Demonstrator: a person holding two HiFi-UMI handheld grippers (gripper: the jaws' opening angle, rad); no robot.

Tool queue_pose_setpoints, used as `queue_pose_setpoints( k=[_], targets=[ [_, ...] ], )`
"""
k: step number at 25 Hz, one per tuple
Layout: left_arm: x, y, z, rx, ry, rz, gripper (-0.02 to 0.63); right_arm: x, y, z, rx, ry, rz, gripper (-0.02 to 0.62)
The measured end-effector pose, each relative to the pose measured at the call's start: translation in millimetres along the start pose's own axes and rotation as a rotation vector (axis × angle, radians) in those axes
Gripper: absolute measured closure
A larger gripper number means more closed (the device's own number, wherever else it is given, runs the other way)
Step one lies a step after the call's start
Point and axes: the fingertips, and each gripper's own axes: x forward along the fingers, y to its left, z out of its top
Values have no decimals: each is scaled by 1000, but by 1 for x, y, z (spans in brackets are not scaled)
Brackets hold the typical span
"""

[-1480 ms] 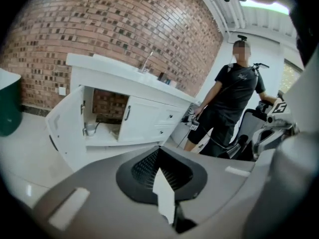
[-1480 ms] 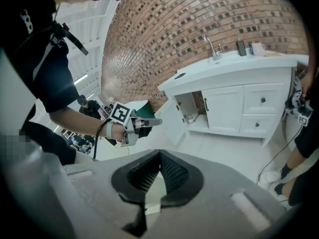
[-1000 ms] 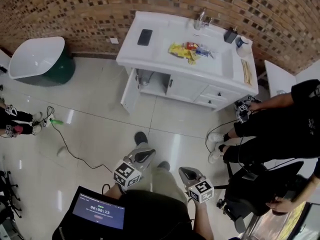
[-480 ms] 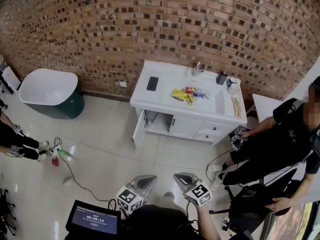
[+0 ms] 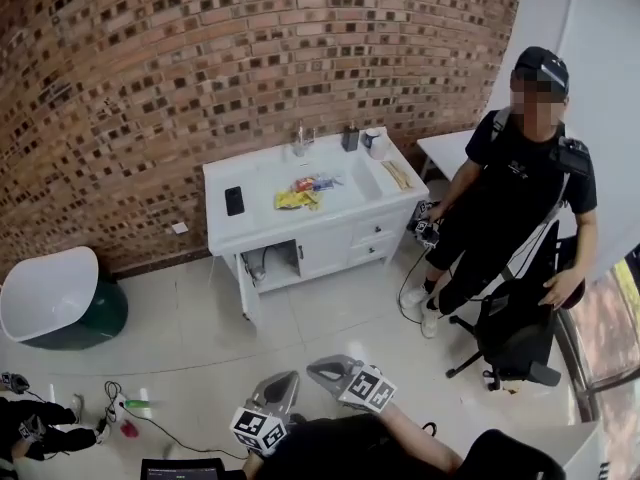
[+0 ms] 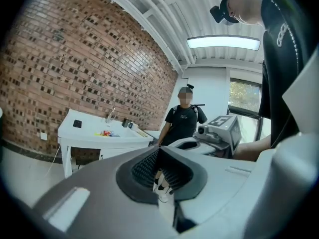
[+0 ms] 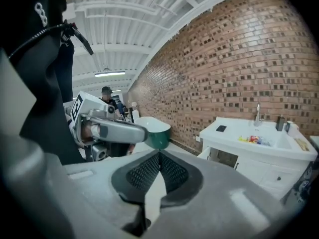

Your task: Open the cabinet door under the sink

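Both claws hung low and close to the wearer, well apart from the cabinet door (image 5: 247, 293), which already stood swung out at the left end of the white sink cabinet (image 5: 345, 230) against the brick wall (image 5: 200, 58). The left gripper (image 5: 287, 380) and right gripper (image 5: 318, 369) sat just beside each other over the pale floor, tips pointed toward the cabinet across the room.

In its own view the left gripper (image 6: 158, 152) had its ribbed pads pressed together at the tips with nothing caught between them. Same story for the right gripper (image 7: 159, 156): pads met, nothing held.

The head view alone gave the whole layout: the dark open compartment (image 5: 272, 265) behind the door, a phone (image 5: 234, 200) on the counter, a bystander in black (image 5: 510, 188) and an office chair (image 5: 515, 333) off to the right. The right gripper view picked up the door (image 7: 203, 154) edge-on, standing out from the cabinet, plus the white-and-green tub (image 7: 154, 131) and the other claw. The left gripper view showed the cabinet (image 6: 99, 138) and the bystander (image 6: 184, 118), but there the door could not be made out.
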Motion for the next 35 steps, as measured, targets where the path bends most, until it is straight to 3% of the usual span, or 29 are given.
queue_pose_setpoints(
  k=[4, 8, 19, 27, 35],
  targets=[
    [-19, 1, -2, 13, 20, -62, 591, 15, 58, -20, 33, 53, 17, 607],
    [-37, 3, -26, -16, 67, -103, 591, 19, 88, -32, 31, 70, 6, 607],
    [-56, -24, -45, -3, 97, -154, 591, -9, 84, -41, 72, 35, -120, 607],
    [-79, -18, -47, -3, 103, -121, 591, 8, 95, -30, 38, 16, -105, 607],
    [-89, -17, -63, 1, 139, -136, 591, 16, 108, -41, 40, 24, -114, 607]
  ],
)
